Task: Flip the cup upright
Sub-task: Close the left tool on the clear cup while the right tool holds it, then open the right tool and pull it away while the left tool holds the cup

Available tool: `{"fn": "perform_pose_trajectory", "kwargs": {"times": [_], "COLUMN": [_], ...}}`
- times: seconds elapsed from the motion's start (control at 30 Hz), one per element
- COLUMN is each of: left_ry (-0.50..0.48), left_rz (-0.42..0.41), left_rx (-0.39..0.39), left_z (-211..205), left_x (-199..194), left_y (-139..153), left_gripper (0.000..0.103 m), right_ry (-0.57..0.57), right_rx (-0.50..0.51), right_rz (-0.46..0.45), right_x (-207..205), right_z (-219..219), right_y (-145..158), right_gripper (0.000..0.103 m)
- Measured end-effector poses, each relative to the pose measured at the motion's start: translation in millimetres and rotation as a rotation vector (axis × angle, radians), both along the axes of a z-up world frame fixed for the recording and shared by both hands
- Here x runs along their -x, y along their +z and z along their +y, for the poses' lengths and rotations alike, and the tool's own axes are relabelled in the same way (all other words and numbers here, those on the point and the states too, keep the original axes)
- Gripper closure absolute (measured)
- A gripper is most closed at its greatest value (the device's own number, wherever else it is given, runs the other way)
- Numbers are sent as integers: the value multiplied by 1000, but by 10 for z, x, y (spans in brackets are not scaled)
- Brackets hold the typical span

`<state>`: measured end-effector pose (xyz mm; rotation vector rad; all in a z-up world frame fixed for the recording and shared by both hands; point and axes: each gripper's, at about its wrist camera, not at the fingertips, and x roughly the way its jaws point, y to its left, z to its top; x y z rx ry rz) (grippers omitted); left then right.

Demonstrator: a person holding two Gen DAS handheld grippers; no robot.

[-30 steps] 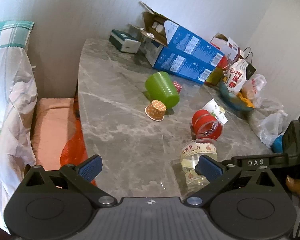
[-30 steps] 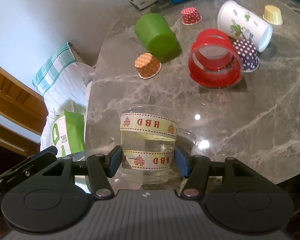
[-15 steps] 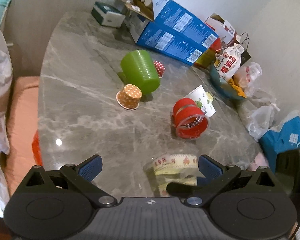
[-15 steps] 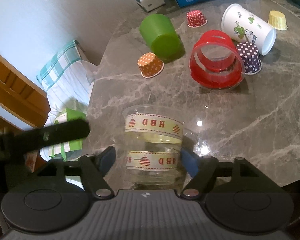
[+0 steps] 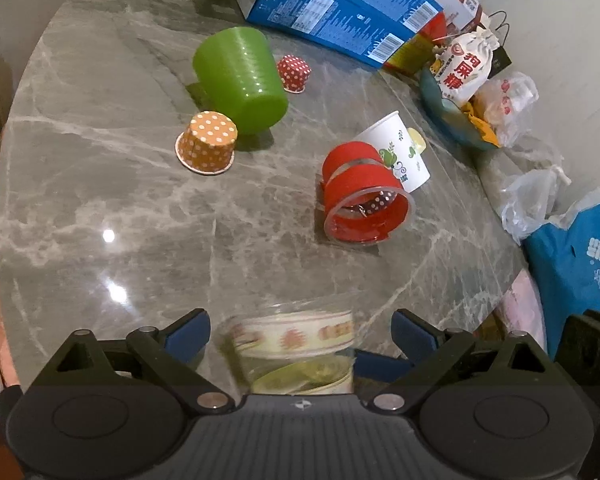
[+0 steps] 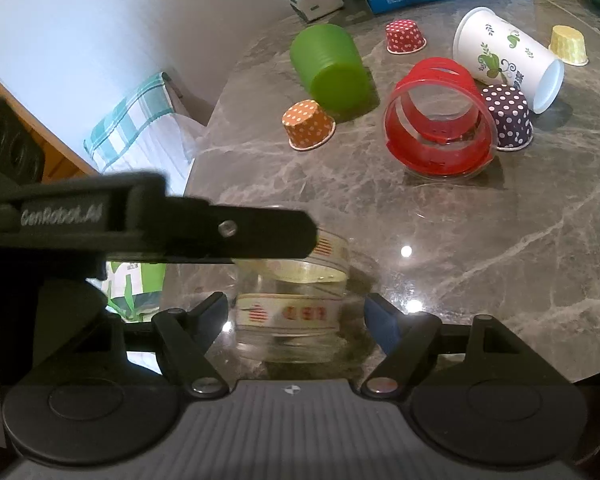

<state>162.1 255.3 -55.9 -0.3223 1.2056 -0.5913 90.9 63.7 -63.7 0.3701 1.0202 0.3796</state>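
A clear plastic cup with a cream "HBD" ribbon band (image 6: 296,312) stands upright near the table's front edge. My right gripper (image 6: 298,316) is open, its blue pads either side of the cup with small gaps. My left gripper (image 5: 300,334) is open too, straddling the same cup (image 5: 296,344) from above and behind. In the right wrist view the left gripper's black finger (image 6: 204,232) crosses in front of the cup's rim. The cup looks blurred in the left wrist view.
On the grey marble table (image 5: 140,208) lie a green cup on its side (image 5: 240,80), a red-banded clear cup on its side (image 5: 364,196) and a white paper cup on its side (image 5: 400,152). Small dotted cups (image 5: 208,142) stand upside down. Blue boxes (image 5: 340,12) and bags line the back.
My right gripper has opened and let go of the ribbon cup. My left gripper has swung in over the cup, its finger now crossing the right wrist view.
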Motion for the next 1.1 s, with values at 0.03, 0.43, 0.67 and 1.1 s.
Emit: {"fn": "perform_pose_trajectory", "kwargs": {"times": [0.03, 0.43, 0.67, 1.1], "left_ry": [2, 20, 18, 13], "left_rz": [1, 8, 17, 2], "left_rx": [-2, -73, -90, -77], "left_z": [-11, -100, -149, -144], "left_x": [-2, -32, -27, 0], "left_y": [-2, -57, -117, -114], "left_gripper": [5, 13, 18, 35], "right_ry": [0, 8, 8, 3], "right_rx": [-9, -51, -60, -49], "right_rz": [1, -3, -7, -20], "right_x": [2, 11, 41, 86], "right_z": [-10, -99, -136, -146], "right_y": [0, -34, -43, 6], "right_gripper": [27, 27, 26, 26]}}
